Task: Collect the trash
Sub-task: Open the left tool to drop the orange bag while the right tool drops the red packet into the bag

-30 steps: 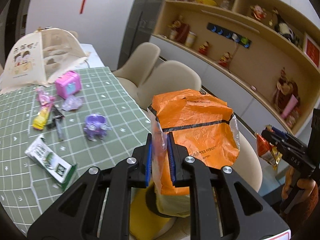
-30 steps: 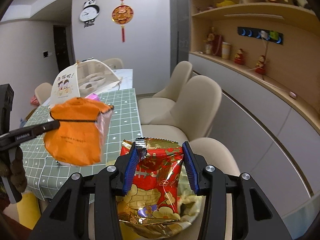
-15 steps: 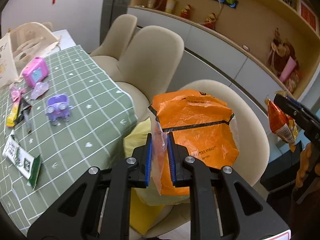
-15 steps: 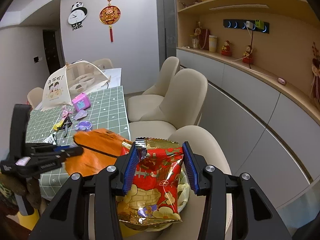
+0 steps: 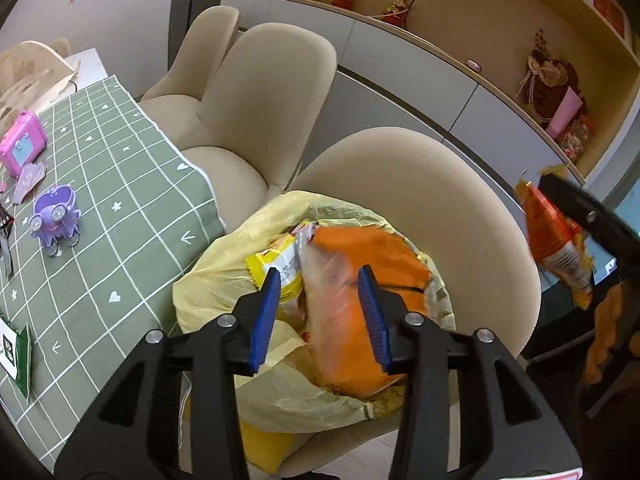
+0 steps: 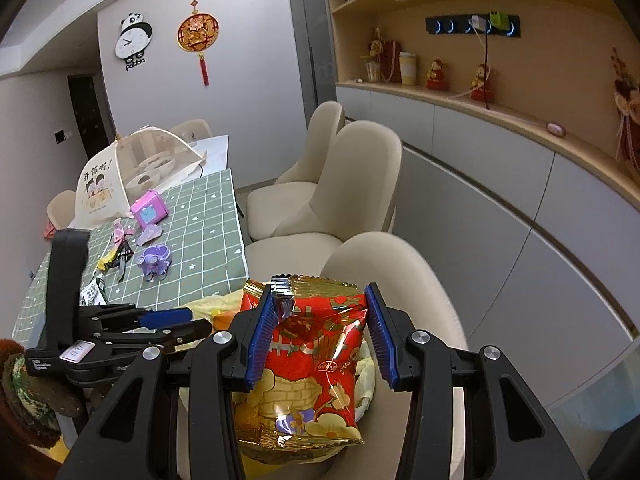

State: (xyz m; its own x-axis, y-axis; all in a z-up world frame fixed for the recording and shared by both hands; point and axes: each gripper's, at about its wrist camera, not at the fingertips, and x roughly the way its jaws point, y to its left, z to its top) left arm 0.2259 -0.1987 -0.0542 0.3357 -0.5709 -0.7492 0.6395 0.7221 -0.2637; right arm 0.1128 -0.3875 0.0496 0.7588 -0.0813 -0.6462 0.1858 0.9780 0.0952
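Two tools are in view, one in each hand. The left tool (image 5: pixel 320 300) has its blue-padded jaws spread wide, gripping nothing. Just beyond and below its tips, one orange wrapper (image 5: pixel 360 280), blurred, lies in the mouth of one yellow trash bag (image 5: pixel 208 280). Whether the wrapper touches the right pad cannot be told. A yellow packet (image 5: pixel 276 268) lies beside it inside the bag.

The right tool (image 6: pixel 320 328) has its jaws partly apart and holds one red and gold snack bag (image 6: pixel 312 360); the left pad presses the bag's crumpled top corner, while the right pad stands just beside its edge. The snack bag is shiny foil, red across the top and gold with flower patterns lower down, hanging above the yellow trash bag. From the left wrist view the same snack bag appears at the far right, well apart from the orange wrapper.

The trash bag sits on the nearest of three cream chairs (image 5: pixel 420 184), which line one side of the worktop (image 5: pixel 120 200). The worktop carries a green checked cloth. On it stand one purple toy (image 5: pixel 54 216), one pink box (image 5: pixel 22 146), one mesh food cover (image 6: pixel 132 172) and one green and white packet (image 5: pixel 16 348) near the edge. The left tool crosses the lower left of the right wrist view, hiding part of the worktop's edge.
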